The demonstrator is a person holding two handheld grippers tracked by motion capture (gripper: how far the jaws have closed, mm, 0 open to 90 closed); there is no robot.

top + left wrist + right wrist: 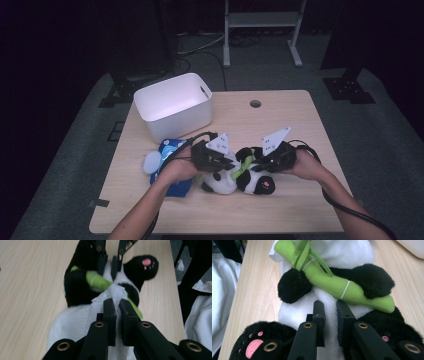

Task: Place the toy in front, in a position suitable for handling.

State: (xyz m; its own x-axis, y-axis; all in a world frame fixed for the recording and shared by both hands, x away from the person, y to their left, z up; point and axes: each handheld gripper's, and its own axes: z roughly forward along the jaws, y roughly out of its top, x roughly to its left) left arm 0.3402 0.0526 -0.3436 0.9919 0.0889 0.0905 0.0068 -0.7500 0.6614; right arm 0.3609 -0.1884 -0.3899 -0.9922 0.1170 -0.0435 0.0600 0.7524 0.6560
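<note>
High view: plush panda point(240, 175) lengthwise across table, feet rightward.

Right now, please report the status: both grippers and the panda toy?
Left gripper shut on panda toy. Right gripper shut on its belly. White bin behind, blue pack alongside.
</note>
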